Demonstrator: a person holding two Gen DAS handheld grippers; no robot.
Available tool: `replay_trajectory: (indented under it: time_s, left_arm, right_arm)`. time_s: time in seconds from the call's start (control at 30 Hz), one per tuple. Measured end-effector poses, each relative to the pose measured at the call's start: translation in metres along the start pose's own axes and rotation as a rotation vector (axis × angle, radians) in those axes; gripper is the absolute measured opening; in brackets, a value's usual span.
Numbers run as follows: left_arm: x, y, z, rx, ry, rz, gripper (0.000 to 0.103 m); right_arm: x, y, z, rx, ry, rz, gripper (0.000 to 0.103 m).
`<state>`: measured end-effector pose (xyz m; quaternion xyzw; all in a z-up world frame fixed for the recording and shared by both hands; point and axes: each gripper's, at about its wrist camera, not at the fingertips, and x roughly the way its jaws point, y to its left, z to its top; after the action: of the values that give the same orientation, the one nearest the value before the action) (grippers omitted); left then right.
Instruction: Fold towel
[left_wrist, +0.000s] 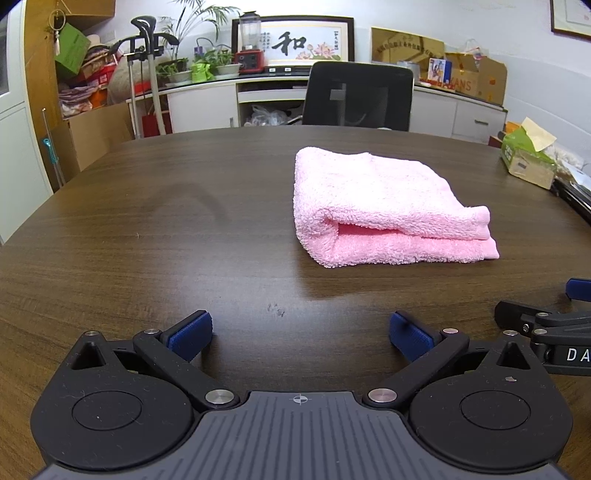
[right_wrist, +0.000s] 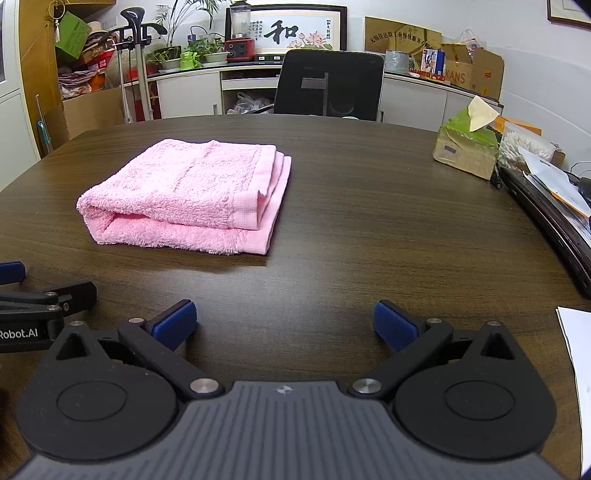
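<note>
A pink towel (left_wrist: 384, 206) lies folded into a thick rectangle on the dark wooden table (left_wrist: 147, 229). In the right wrist view the towel (right_wrist: 192, 195) sits ahead and to the left. My left gripper (left_wrist: 301, 332) is open and empty, low over the table, a short way in front of the towel. My right gripper (right_wrist: 284, 325) is open and empty too, beside the left one. The right gripper's side shows at the right edge of the left wrist view (left_wrist: 546, 325). The left gripper's side shows at the left edge of the right wrist view (right_wrist: 40, 306).
A tissue box (right_wrist: 467, 147) stands at the table's right side, with a bag of cotton swabs (right_wrist: 524, 144), papers (right_wrist: 554, 184) and a dark flat object (right_wrist: 546, 218) near it. A white sheet (right_wrist: 578, 354) lies at the front right. A black office chair (right_wrist: 328, 85) stands behind the table.
</note>
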<state>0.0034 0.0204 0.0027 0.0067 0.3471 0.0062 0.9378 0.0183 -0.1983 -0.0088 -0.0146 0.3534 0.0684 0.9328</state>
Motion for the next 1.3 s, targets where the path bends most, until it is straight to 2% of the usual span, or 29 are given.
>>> replay_trajectory:
  time_s: [1.3]
  left_arm:
    - [0.001, -0.009, 0.001, -0.003, 0.000, 0.002, 0.103]
  right_arm:
    - [-0.001, 0.003, -0.001, 0.001, -0.001, -0.003, 0.103]
